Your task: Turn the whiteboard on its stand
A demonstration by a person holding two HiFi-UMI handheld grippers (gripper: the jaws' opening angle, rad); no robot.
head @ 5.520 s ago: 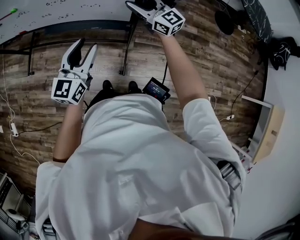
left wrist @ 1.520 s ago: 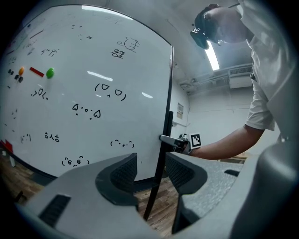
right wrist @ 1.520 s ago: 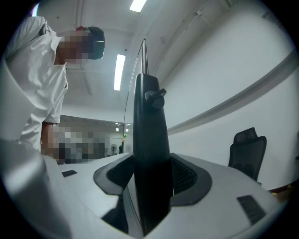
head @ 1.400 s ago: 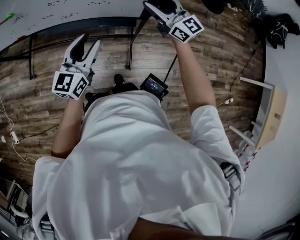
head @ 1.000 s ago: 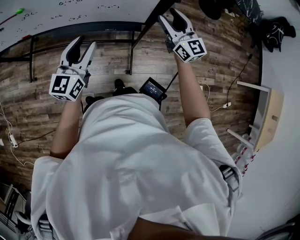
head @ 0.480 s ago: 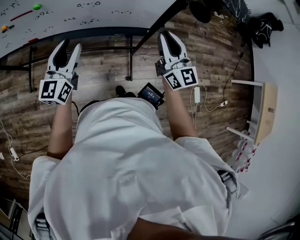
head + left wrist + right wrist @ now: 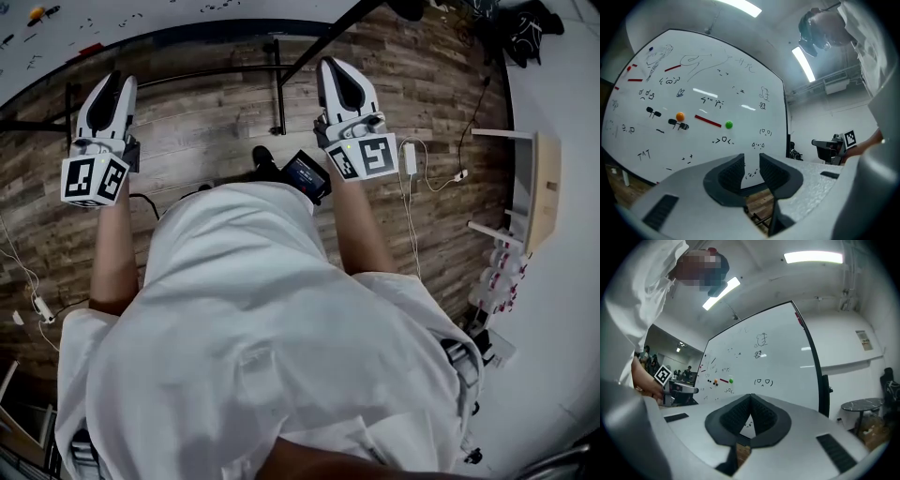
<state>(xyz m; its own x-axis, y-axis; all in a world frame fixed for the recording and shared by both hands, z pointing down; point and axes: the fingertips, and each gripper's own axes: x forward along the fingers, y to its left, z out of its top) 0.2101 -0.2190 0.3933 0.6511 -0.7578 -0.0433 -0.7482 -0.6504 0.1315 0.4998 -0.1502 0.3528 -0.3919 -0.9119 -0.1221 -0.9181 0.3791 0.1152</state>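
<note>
Left tool (image 7: 751, 161): jaws have just been closing, gap remains, nothing between them. We hold it level, short of the whiteboard (image 7: 703, 93).
Right tool (image 7: 750, 399): jaws together, empty, also clear of the whiteboard.
We judge no grip for turning is set.
Beneath the whiteboard: black stand (image 7: 278, 89), wood-plank floor (image 7: 216, 141).
Right of the whiteboard: white wall (image 7: 853, 343).

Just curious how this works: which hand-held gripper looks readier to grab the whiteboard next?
Probably the left hand-held gripper: its jaws, just closing, stand apart and empty, facing the whiteboard. The right hand-held gripper is shut and would need reopening.
</note>
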